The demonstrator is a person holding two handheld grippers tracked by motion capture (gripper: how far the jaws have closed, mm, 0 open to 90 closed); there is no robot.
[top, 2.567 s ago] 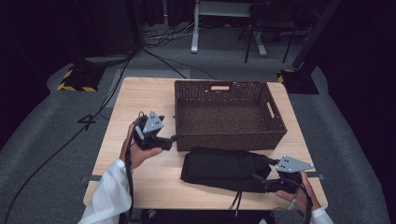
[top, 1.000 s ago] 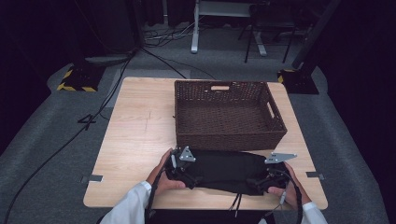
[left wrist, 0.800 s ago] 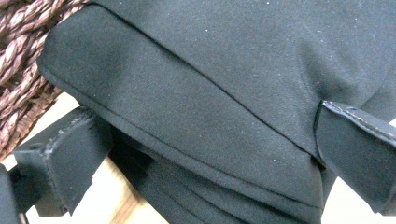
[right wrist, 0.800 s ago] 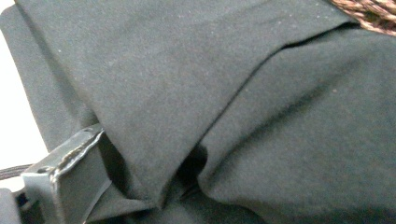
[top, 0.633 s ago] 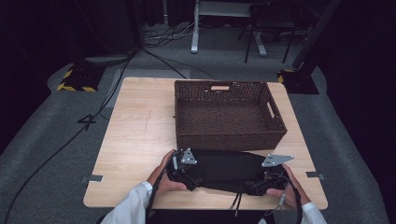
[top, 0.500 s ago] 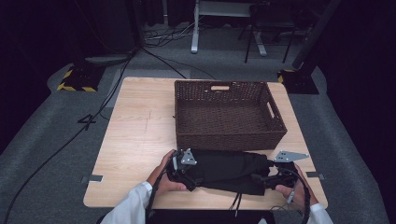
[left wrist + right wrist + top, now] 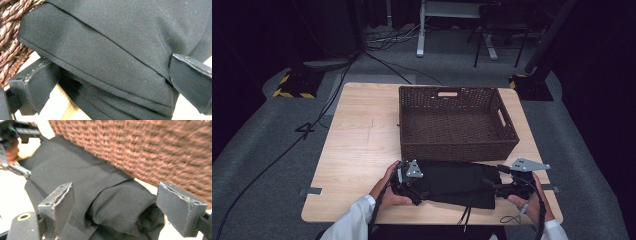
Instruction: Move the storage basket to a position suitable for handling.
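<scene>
Overall, high view — table (image 7: 362,135): light wooden top at frame centre, on grey carpet with dark surroundings.
High view — basket (image 7: 456,122): brown woven, rectangular, empty, in the upper right part of the tabletop.
High view — garment (image 7: 457,182): black folded cloth lying along the table's lower edge, just below the basket's near wall; thin cords hang from its lower margin.
High view — left gripper (image 7: 408,181): at the garment's left end, held by a hand with a white sleeve entering from the bottom.
High view — right gripper (image 7: 507,184): at the garment's right end, lower right of frame, its grey plate above it.
Left gripper view — garment (image 7: 120,52): folded layers fill the space between the two black jaws, which stand spread at lower left and right, around the cloth; whether they press on it cannot be told.
Left gripper view — basket (image 7: 10,37): woven rim at the upper left corner, touching the cloth.
Right gripper view — garment (image 7: 100,195): bunched fold lies between the jaws, which are spread wide and not pinching it.
Right gripper view — basket (image 7: 155,150): blurred brown wall across the upper right.
Right gripper view — left gripper (image 7: 15,145): upper left corner, at the cloth's far end.
</scene>
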